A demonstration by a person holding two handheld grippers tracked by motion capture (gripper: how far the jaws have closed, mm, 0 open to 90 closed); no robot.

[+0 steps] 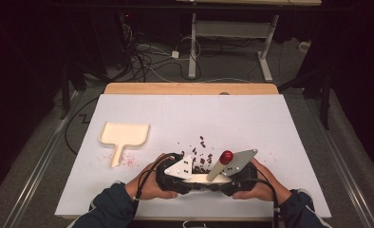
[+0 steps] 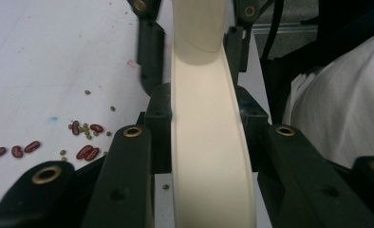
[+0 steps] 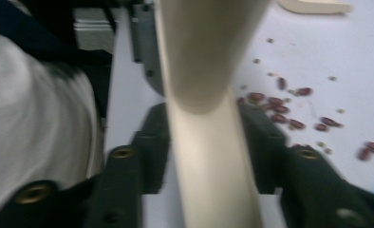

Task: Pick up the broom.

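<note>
Cream scraper (image 2: pixel 209 142) clamped in both grippers' jaws near table's front edge (image 1: pixel 194 217).

On the table (image 1: pixel 280 123), a dustpan (image 1: pixel 124 135) lies at centre left, scattered beans (image 1: pixel 201 149) sit at lower centre, and a brush (image 1: pixel 209 178) lies just below them between two grippers.

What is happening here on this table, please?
A person holds one cream-coloured tool low over the white table, gripped from both ends by the left gripper and the right gripper. A pale stick with a red knob rises beside it. Red beans lie scattered just beyond it. A cream scoop tray lies apart at the left, untouched.
</note>
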